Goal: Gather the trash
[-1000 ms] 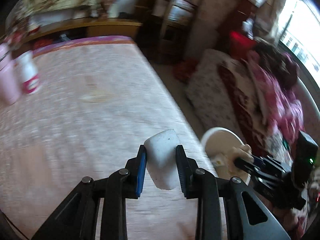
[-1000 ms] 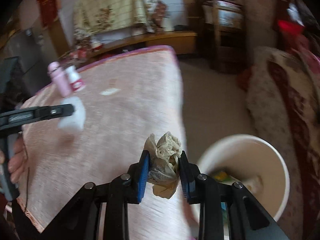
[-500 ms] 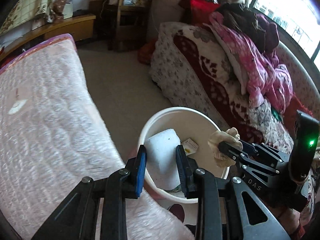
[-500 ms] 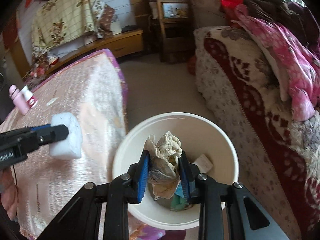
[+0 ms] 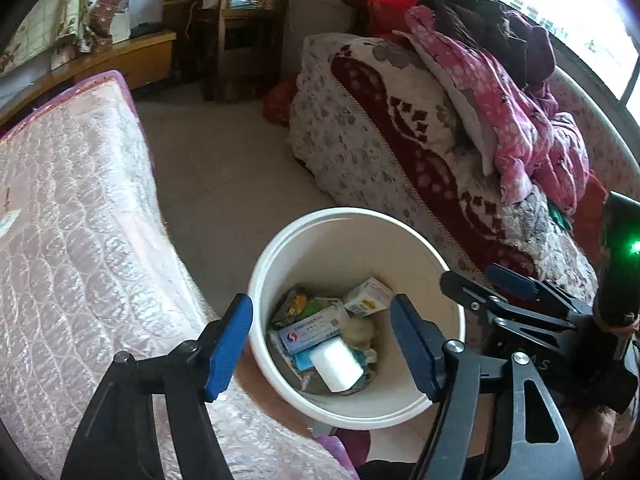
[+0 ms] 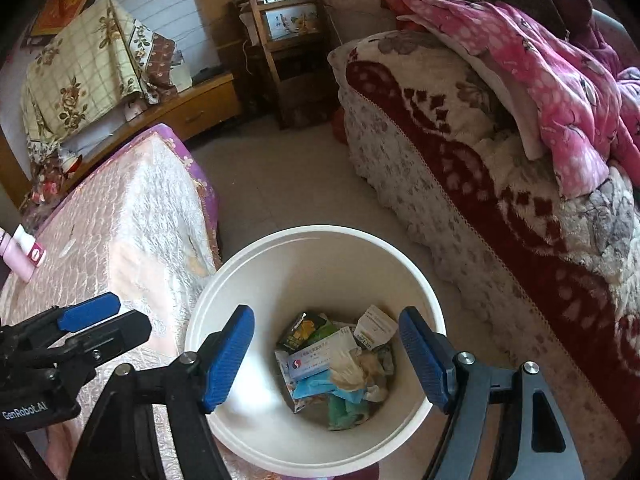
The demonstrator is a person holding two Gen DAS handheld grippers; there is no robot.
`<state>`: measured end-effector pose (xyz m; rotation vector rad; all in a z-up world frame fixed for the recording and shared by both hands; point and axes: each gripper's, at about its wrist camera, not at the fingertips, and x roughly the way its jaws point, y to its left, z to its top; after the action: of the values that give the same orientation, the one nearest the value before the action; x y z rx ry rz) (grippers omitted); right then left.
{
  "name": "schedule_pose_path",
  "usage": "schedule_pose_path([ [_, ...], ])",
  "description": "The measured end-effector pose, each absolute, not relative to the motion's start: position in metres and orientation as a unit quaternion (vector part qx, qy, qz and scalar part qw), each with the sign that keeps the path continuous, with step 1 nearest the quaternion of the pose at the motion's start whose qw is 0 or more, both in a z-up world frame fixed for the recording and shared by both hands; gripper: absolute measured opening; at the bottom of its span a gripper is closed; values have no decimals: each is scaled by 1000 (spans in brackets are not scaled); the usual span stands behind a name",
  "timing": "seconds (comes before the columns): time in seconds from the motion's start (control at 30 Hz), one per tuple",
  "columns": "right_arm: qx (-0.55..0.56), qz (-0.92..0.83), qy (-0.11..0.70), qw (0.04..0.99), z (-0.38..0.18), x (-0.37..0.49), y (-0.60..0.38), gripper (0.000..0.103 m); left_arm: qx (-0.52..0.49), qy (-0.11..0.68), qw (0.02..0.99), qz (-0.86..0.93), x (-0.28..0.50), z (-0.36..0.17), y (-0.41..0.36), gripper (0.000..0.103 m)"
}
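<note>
Below, crumpled paper (image 6: 352,372) lies in round white bucket (image 6: 320,240).

Pale tiled floor (image 5: 224,168); blanket-draped sofa (image 5: 384,128); wooden shelf (image 6: 288,60); bright window (image 5: 568,12) right.

Daylight from the blown-out window (image 5: 576,20) lights the room; both views are sharp, with fisheye-bent, dark-vignetted edges.

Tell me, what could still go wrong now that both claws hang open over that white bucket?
The white bucket stands tight against the table edge, so a pulling-back left gripper or right gripper might clip its rim and tip it. The grippers also sit close together and could bump each other.
</note>
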<state>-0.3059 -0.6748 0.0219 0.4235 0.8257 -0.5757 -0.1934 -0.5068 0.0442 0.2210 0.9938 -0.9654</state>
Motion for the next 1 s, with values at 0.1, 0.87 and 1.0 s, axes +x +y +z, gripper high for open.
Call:
schedule_pose_path([
  [0.1, 198, -276, 392, 855, 24, -306, -671, 78, 107, 448, 780, -424, -191, 47, -499, 74],
  [0.87, 144, -343, 305, 877, 90, -351, -601, 78, 106, 349, 839, -404, -229, 91, -434, 74],
  [1.0, 149, -349, 294, 877, 98, -361, -600, 78, 100, 333, 844, -408, -236, 100, -432, 74],
])
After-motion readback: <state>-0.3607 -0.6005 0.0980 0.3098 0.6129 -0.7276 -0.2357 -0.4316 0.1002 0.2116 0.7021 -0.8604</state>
